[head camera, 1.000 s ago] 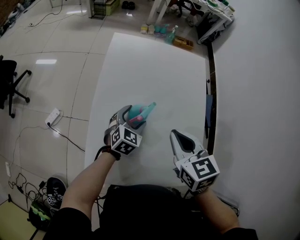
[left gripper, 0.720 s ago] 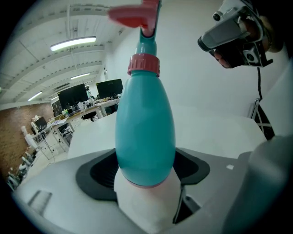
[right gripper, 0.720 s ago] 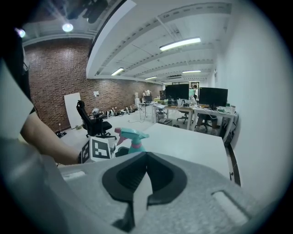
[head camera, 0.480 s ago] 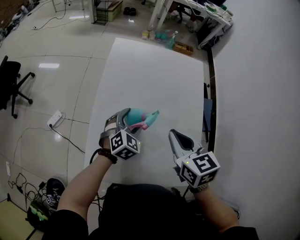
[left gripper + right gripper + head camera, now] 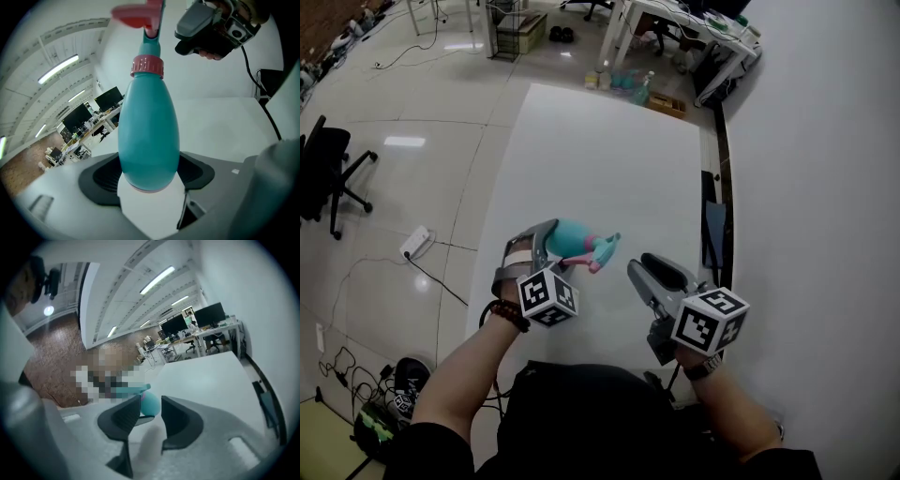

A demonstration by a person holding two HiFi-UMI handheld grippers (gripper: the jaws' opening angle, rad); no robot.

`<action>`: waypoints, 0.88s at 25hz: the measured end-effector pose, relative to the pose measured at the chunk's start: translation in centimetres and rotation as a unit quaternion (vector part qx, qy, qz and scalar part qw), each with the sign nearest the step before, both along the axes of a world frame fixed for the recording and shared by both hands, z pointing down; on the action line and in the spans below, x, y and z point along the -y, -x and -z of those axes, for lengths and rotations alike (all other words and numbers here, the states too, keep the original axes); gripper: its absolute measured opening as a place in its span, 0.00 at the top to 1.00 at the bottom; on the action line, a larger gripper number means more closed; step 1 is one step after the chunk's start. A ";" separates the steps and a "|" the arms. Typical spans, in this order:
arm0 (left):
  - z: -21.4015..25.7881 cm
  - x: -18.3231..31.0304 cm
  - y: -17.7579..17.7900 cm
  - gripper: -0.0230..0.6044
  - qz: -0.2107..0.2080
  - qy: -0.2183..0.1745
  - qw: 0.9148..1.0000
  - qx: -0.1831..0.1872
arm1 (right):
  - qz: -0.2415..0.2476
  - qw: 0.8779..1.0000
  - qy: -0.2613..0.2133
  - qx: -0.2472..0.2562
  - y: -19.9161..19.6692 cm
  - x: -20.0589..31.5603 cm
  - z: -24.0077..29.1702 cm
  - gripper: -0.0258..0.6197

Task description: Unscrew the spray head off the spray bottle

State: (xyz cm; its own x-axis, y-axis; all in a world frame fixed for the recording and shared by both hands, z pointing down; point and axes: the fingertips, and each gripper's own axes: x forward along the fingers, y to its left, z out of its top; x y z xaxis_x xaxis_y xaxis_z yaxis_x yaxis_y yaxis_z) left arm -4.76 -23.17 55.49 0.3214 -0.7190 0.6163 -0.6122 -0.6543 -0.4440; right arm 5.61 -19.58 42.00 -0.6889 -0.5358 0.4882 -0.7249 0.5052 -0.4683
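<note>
A teal spray bottle (image 5: 569, 237) with a pink collar (image 5: 147, 66) and a pink trigger (image 5: 136, 16) is held off the white table (image 5: 609, 159), lying nearly level with its spray head (image 5: 604, 250) pointing right. My left gripper (image 5: 555, 246) is shut on the bottle's round body (image 5: 148, 136). My right gripper (image 5: 643, 271) hovers a short way right of the spray head, apart from it. Its jaws are opening with nothing between them, and the bottle (image 5: 150, 403) shows just beyond the gap. My right gripper (image 5: 211, 27) also appears above the trigger in the left gripper view.
A white wall (image 5: 825, 187) runs along the table's right side, with a dark gap and cable (image 5: 710, 225) between them. Left of the table lie a power strip (image 5: 416, 242) and an office chair (image 5: 328, 178). Several bottles (image 5: 628, 82) stand on the floor past the far end.
The right gripper's jaws have parted from shut, and it has turned toward the bottle. The left gripper has tipped the bottle flatter, spray head swinging right and down.
</note>
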 end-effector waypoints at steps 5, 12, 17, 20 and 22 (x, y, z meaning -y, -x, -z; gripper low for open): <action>1.4 -0.9 -0.1 0.34 -0.007 -0.028 0.999 0.034 | -0.027 0.987 0.087 0.129 0.0 -0.7 0.7 0.66; 2.4 -1.4 -0.6 0.34 -0.013 -0.048 0.997 0.060 | -0.025 0.973 0.117 0.197 -0.1 -1.6 2.2 0.64; 2.6 -2.2 -1.3 0.34 -0.027 -0.045 0.996 0.075 | 0.047 0.995 0.017 0.082 0.3 -2.5 3.3 0.59; 2.7 -2.9 -1.6 0.34 -0.040 -0.039 0.995 0.087 | 0.115 0.991 -0.058 -0.028 1.0 -3.4 3.3 0.58; 2.8 -3.3 -1.9 0.34 -0.047 -0.040 0.994 0.092 | 0.143 0.984 -0.077 -0.066 1.4 -3.7 2.9 0.58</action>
